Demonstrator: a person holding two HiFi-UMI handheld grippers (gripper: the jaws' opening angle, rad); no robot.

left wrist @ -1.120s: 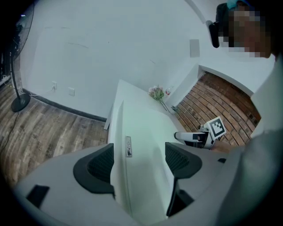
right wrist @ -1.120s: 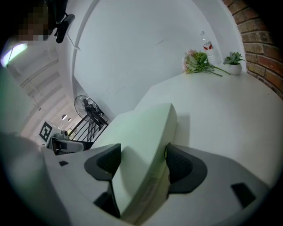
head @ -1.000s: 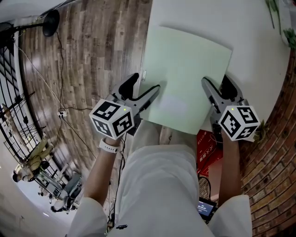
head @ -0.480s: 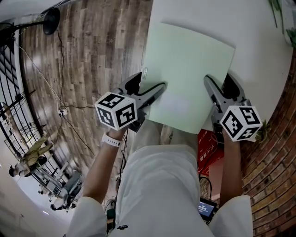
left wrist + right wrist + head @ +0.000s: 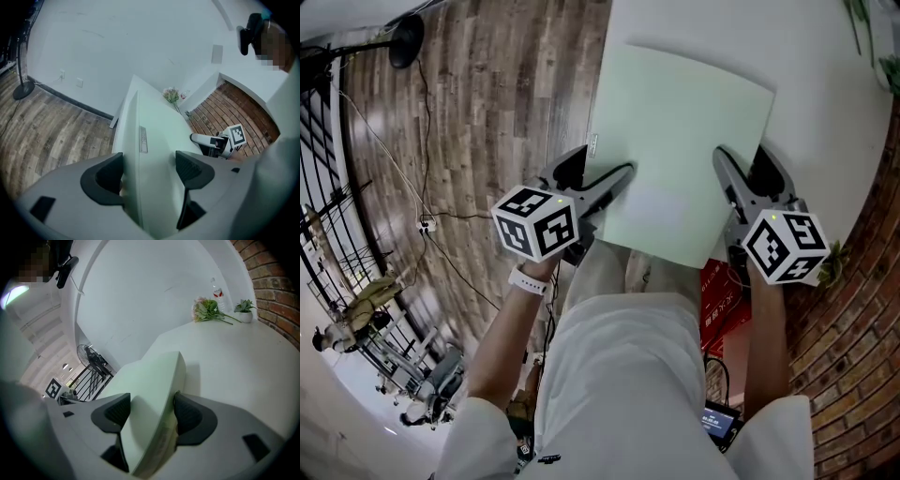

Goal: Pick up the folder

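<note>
Pale green folder (image 5: 684,141) lies flat on the white counter (image 5: 825,94), upper centre of the head view, with its near corner overhanging the counter's lower edge. Left tool (image 5: 598,171) straddles the folder's left edge, the side with the small label (image 5: 592,148). Its jaws stand wide: one pad is against the edge and the other sits clear above the top face, so no grip there. Right tool (image 5: 742,161) straddles the right edge and its jaws are closing on the folder. In the right gripper view the outer pad touches the edge, while the inner pad looks just off the face, so I read it as not yet clamped. Handling estimate: light, thin board, smooth and probably slick, stiff along the labelled edge and likely to bow or fan open on the right side. Best hold is both side edges at once, near the overhanging end, with the pads well onto the faces.
</note>
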